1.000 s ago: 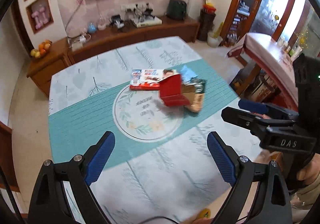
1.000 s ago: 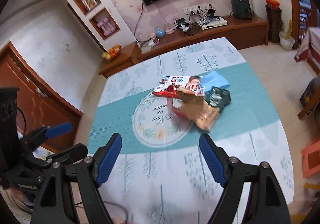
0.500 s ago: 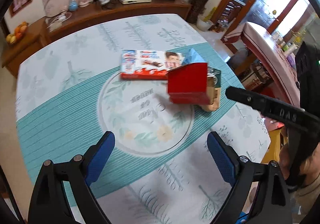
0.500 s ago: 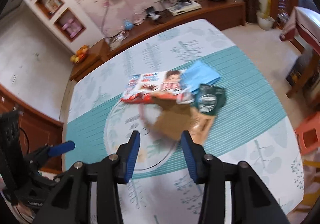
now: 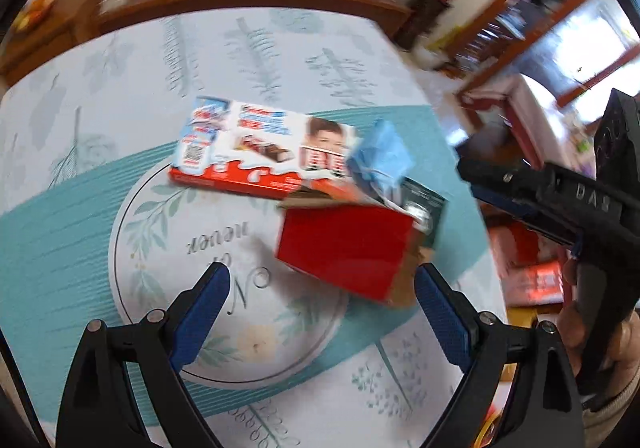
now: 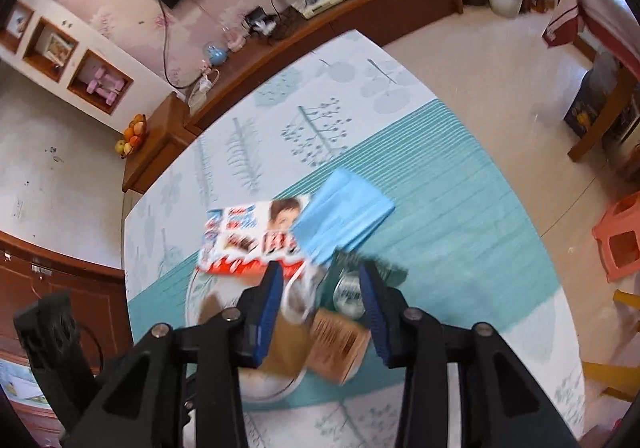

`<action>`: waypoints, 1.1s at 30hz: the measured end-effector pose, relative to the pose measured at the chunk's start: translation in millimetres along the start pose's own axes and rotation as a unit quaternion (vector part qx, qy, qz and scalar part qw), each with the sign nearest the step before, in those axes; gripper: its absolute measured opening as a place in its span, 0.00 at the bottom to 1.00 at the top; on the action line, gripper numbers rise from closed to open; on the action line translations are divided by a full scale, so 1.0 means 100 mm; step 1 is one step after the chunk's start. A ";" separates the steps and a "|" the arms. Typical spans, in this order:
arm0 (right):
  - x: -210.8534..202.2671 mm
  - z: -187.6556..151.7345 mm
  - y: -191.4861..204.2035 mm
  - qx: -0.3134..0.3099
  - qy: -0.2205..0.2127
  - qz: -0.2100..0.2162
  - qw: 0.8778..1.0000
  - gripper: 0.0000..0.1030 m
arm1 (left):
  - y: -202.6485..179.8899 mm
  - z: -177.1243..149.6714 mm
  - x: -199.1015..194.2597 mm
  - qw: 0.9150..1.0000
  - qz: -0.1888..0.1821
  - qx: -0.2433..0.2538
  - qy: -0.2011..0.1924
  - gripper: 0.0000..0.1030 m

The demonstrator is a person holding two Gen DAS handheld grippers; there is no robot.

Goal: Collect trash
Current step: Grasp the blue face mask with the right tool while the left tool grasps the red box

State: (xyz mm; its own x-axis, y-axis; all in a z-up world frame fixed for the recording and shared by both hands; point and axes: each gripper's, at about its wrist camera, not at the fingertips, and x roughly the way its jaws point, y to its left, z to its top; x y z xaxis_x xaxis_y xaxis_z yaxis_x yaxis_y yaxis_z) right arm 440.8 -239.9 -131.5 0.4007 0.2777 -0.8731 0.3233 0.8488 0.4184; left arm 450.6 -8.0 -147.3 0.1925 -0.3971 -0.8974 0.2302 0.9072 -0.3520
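Observation:
A pile of trash lies mid-table. It holds a red carton (image 5: 348,248) with a brown cardboard side (image 6: 336,344), a red and white chocolate box (image 5: 256,152), a blue face mask (image 5: 380,160) and a dark green packet (image 5: 424,204). My left gripper (image 5: 320,288) is open, hovering just in front of the red carton. My right gripper (image 6: 320,280) hangs over the pile with its jaws half apart and opening. The mask's white loop (image 6: 300,288) and the green packet (image 6: 348,292) show between its fingers, and the pads press on nothing. In the left wrist view the right gripper (image 5: 472,176) comes in from the right.
The table (image 6: 460,176) wears a white and teal leaf-print cloth with a round motif (image 5: 160,248). A wooden sideboard (image 6: 360,8) with cables and devices runs along the far wall. An orange stool (image 6: 620,240) and a wooden chair stand on the floor to the right.
Both grippers have dropped and moved in toward the pile, which now looms larger. The right jaws have narrowed from wide to about half. The left jaws stay wide.

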 end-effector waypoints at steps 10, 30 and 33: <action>0.81 0.47 -0.24 0.002 0.109 0.026 0.994 0.60 | -0.08 -0.04 0.36 0.989 0.072 -0.132 0.019 0.88; 0.76 0.42 -0.38 0.019 0.096 0.097 0.991 0.00 | -0.29 -0.14 0.37 0.976 0.160 -0.146 0.001 0.02; 0.71 0.46 -0.39 0.033 0.103 0.103 0.989 0.05 | -0.27 -0.18 0.24 0.975 0.167 -0.145 -0.010 0.02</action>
State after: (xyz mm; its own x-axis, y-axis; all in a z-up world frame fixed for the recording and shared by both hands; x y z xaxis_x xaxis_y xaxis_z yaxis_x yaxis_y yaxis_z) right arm 495.5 -274.5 -198.1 0.2827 0.5339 -0.7969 0.3101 0.7353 0.6026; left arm 431.6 -40.0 -164.5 0.2298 -0.0722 -0.9706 -0.1267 0.9865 -0.1034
